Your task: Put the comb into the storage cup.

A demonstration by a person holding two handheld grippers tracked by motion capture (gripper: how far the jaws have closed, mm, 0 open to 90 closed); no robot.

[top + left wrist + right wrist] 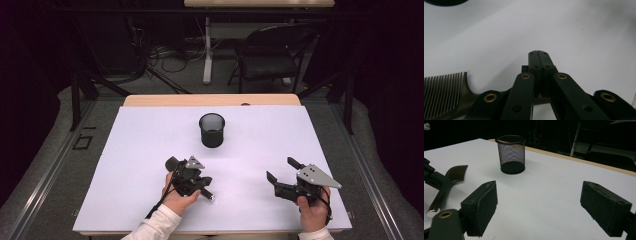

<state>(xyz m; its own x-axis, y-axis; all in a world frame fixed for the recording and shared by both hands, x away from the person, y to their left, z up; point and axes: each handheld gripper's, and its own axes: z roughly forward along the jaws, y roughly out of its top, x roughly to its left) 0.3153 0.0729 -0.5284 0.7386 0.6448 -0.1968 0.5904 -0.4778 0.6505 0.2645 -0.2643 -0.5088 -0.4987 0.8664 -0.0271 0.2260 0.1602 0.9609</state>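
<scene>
the white table top point(150, 150) takes up most of the high view, with a strip of bare wood along its far edge at twelve o'clock. beyond that edge, on the grey floor, a black folding chair point(272, 55) stands at about one o'clock and a tangle of cables point(165, 55) lies at eleven o'clock beside a pale desk leg.

on the sheet, a black wire-mesh pen cup point(212, 130) stands upright a little past the middle, towards twelve o'clock, well apart from both hands. nothing lies between it and either gripper.

the right gripper point(283, 175) sits at about four o'clock, held in the person's right hand point(312, 210). its jaws stand wide apart with only bare sheet between the pads, and in the right gripper view the mesh cup point(511, 153) shows upright at eleven o'clock.

the left gripper point(187, 175) is at about six o'clock, low over the sheet, gripped by the left hand point(177, 200) in a white sleeve. in the left gripper view its jaws are pressed together. the dark comb point(446, 92) runs crosswise under them at the linkage, teeth out at eight o'clock; whether the pads actually pinch it i cannot tell. in the right gripper view the comb's broad end point(456, 173) and its shiny handle tip point(434, 207) stick out at either side of that gripper, at nine o'clock.
</scene>
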